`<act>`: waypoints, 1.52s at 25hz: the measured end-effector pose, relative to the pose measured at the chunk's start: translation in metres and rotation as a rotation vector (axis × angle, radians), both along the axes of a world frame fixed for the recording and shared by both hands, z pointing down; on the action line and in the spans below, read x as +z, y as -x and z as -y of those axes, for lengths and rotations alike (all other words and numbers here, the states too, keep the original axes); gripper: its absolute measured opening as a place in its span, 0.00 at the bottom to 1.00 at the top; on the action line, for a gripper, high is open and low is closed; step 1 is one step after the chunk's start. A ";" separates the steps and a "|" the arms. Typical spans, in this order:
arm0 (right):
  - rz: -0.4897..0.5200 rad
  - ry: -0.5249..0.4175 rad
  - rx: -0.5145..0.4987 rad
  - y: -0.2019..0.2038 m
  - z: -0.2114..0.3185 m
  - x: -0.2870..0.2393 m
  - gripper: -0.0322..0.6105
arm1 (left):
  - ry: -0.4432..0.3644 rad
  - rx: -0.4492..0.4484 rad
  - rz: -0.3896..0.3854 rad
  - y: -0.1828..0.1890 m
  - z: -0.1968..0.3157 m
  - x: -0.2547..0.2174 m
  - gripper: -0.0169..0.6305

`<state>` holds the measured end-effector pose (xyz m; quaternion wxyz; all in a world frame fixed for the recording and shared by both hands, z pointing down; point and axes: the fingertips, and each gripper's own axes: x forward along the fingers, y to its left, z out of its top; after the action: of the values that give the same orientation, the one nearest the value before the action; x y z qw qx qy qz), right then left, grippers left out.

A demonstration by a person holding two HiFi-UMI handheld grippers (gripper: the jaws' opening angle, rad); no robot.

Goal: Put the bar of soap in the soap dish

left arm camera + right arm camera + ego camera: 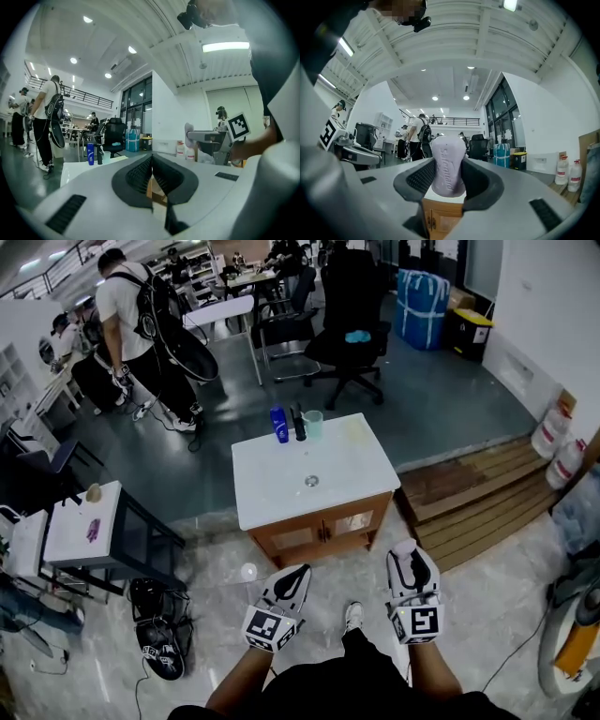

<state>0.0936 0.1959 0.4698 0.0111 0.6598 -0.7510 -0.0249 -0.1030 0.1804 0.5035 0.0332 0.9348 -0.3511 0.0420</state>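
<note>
A pale lilac bar of soap (449, 169) stands upright between the jaws of my right gripper (449, 176), which is shut on it. In the head view this gripper (410, 557) hangs low at the right, short of the white-topped cabinet (281, 493). My left gripper (294, 576) is beside it at the left, jaws closed together with nothing between them (152, 174). A small round grey thing (311, 481) lies in the middle of the cabinet top; I cannot tell whether it is the soap dish. Both grippers are in the air over the floor in front of the cabinet.
A blue bottle (278, 424), a dark bottle (298, 422) and a pale green cup (313, 424) stand at the cabinet's far edge. A low white side table (80, 526) is at the left. Office chairs (349, 324) and people (141, 324) are beyond.
</note>
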 end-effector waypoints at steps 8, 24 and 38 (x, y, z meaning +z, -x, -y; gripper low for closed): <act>0.008 -0.035 -0.057 -0.036 0.100 -0.007 0.34 | -0.005 -0.089 0.008 -0.015 0.087 -0.013 0.06; -0.051 -0.036 -0.257 -0.029 0.212 -0.008 0.34 | 0.018 -0.210 0.017 -0.037 0.189 0.002 0.06; -0.060 0.024 -0.259 -0.009 0.299 0.014 0.34 | 0.030 -0.223 0.011 -0.018 0.271 0.009 0.06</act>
<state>0.1030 -0.1031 0.4834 0.0381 0.5559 -0.8296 -0.0371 -0.0846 -0.0909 0.5122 0.0495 0.8890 -0.4526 0.0484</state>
